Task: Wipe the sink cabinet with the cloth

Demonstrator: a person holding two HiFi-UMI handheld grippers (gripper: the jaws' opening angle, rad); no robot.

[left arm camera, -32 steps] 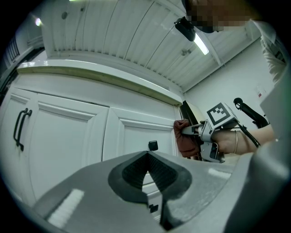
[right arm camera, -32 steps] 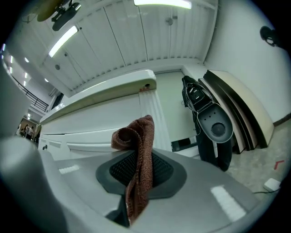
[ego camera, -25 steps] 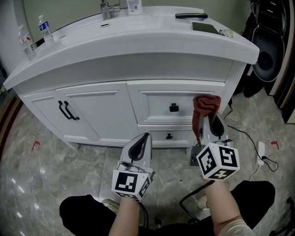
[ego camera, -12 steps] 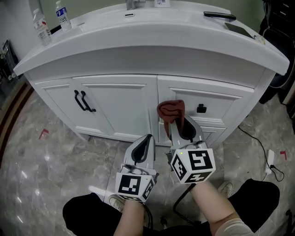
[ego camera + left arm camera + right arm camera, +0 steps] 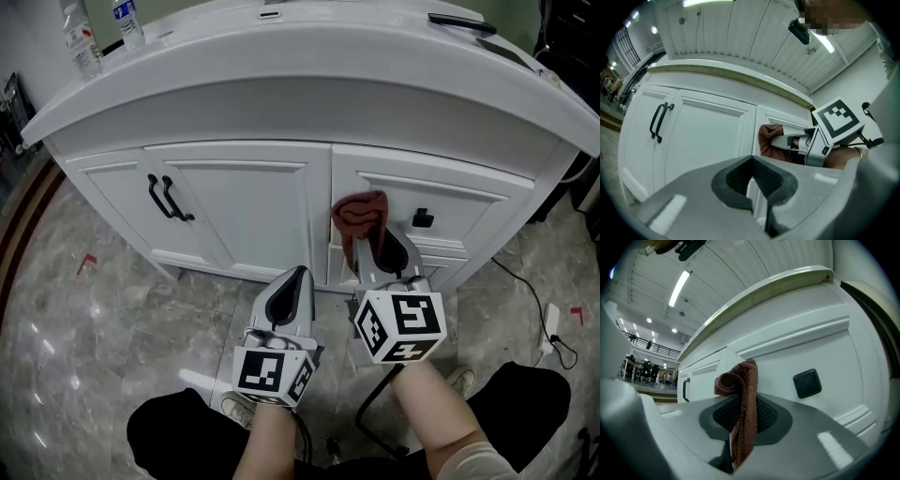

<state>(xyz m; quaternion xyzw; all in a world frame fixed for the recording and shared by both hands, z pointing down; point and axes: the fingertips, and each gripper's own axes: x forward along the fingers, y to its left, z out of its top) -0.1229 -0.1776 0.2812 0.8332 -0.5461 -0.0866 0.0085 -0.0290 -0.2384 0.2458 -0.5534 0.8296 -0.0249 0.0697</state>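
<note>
Right gripper [image 5: 373, 242]: I have its jaws clamped on the rust-red cloth [image 5: 359, 214], which bunches above the tips and trails down between the pads.
Cloth at the cabinet: it sits at the upper drawer's [image 5: 450, 202] left edge on the white sink cabinet [image 5: 234, 202], left of the square black knob [image 5: 424, 218]. I cannot tell whether it actually presses on the paint.
Left gripper [image 5: 292, 281]: I hold it low beside the right one, jaws closed tip to tip with nothing between them, pointing at the cabinet door.
Door handles [image 5: 164, 197]: two black pulls side by side on the left doors, well apart from the cloth.
Countertop [image 5: 309, 66]: its far part is cut off by the frame's top. Two water bottles [image 5: 80, 42] at the left corner show only in part, and a dark flat item [image 5: 459, 19] at right is too small to name.
Sink basin: out of my sight.
</note>
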